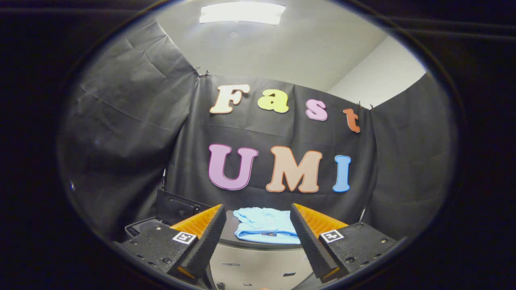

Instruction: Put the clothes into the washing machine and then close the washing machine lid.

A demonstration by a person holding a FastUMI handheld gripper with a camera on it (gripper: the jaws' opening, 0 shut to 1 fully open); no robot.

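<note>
While the gripper (258,237) hangs back from the work with its two fingers spread wide and nothing between them, the first step, picking up the garment, is not yet begun. Folded light-blue clothes (266,225) lie on a dark tabletop (229,237), close to its near edge, just beyond the fingertips and framed squarely in the gap between them. Off to the left, past the left finger, sits a dark box-like unit with its lid (177,207) standing upright; I judge that to be the washing machine (141,227), open and waiting, though little of it can be made out.

To do this well, the gripper should go straight forward and tip down so that one finger slides low along the tabletop beneath the near fold and the other comes over the top, biting several layers at once. A pinch on a single loose layer would likely let the bundle unfold and trail on the way across to the drum.

As for pose, the tool is held roughly level, looking over the tabletop rather than down on it, and lined up well with the cloth.
</note>
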